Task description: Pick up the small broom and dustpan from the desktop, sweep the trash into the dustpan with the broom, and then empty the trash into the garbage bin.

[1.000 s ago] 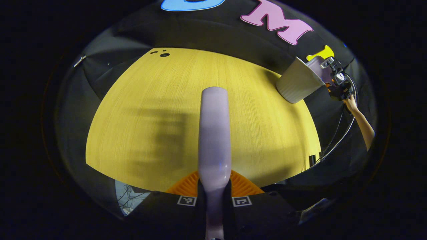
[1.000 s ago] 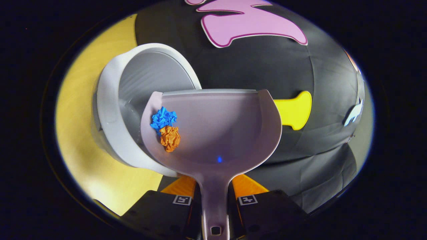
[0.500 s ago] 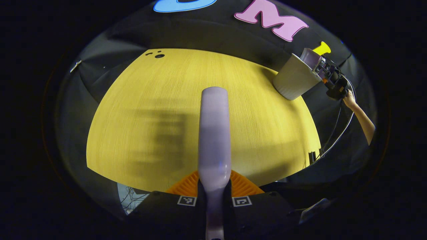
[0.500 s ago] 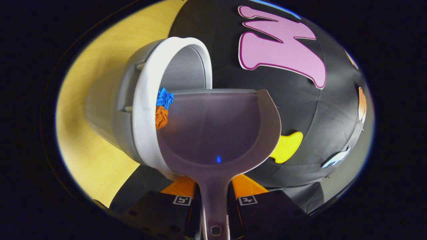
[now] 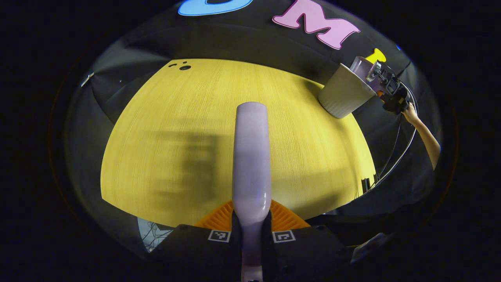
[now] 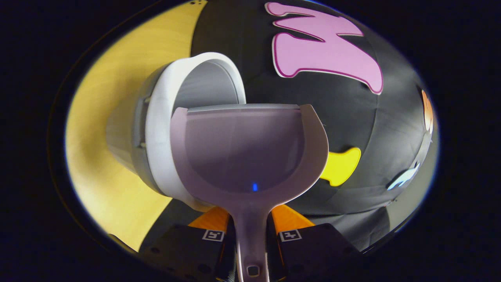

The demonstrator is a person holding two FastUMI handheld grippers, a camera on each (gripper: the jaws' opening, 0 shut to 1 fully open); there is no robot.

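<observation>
In the right gripper view, my right gripper (image 6: 251, 231) is shut on the handle of the pale lilac dustpan (image 6: 250, 152). The pan is tipped sideways against the rim of the white garbage bin (image 6: 164, 117), and its inside holds no trash. The bin's inside is partly hidden by the pan. In the left gripper view, my left gripper (image 5: 251, 231) is shut on the lilac broom (image 5: 251, 156), which points out over the yellow desktop (image 5: 176, 137). Far right in that view, the bin (image 5: 342, 96), the dustpan (image 5: 363, 66) and the right gripper (image 5: 385, 84) meet at the desk's corner.
A hand and forearm (image 5: 422, 131) hold the right gripper, with cables (image 5: 395, 156) hanging beside the desk's right edge. Small dark holes (image 5: 182, 66) mark the desk's far left corner. Black cloth walls surround the desk.
The blue and orange paper balls slid off the tilted dustpan and are gone from it. The right gripper rolled the pan against the bin. The broom stayed still.
</observation>
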